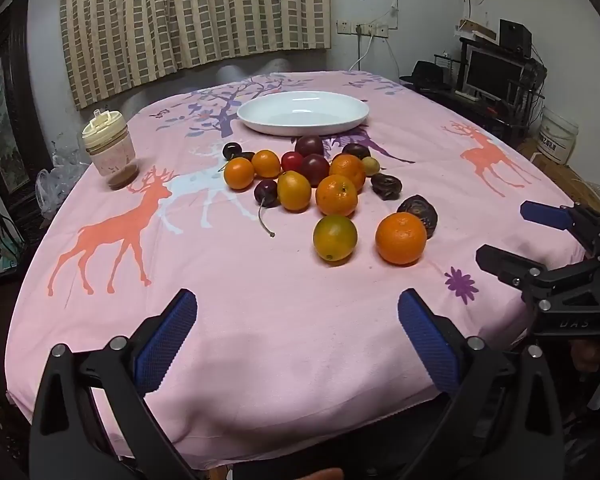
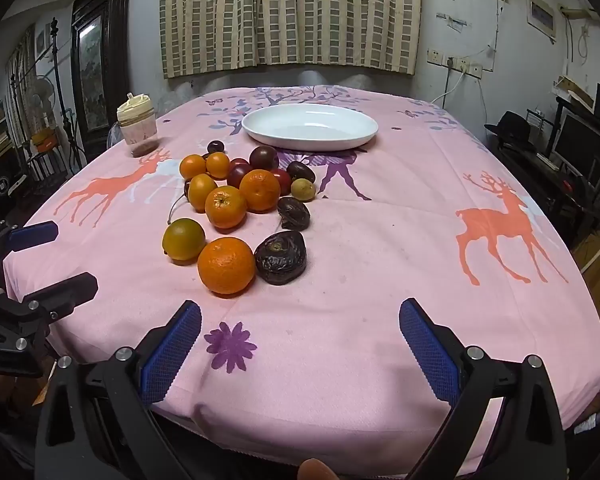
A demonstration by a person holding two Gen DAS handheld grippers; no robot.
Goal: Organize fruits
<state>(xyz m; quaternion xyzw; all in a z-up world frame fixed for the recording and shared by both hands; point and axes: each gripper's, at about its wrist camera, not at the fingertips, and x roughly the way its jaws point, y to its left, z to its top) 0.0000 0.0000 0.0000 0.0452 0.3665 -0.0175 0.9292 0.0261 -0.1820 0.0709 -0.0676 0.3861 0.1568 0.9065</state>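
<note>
Both tools spread wide, holding nothing: left tool (image 1: 298, 312), right tool (image 2: 300, 322) over near tabletop edge. Pile of round orange and dark fruits (image 2: 236, 196) on pink deer-print tablecloth (image 2: 380, 260), just before the white oval ceramic dish (image 2: 364, 130).

The left claw (image 1: 297, 314) was held with its two blue-padded fingers (image 1: 167, 340) spread wide apart and nothing between them, hovering at the near edge of the surface. The right claw (image 2: 300, 320) was posed the same way beside it, its fingers (image 2: 428, 348) spread wide and holding nothing. Both pointed forward, roughly level with one another.
</note>
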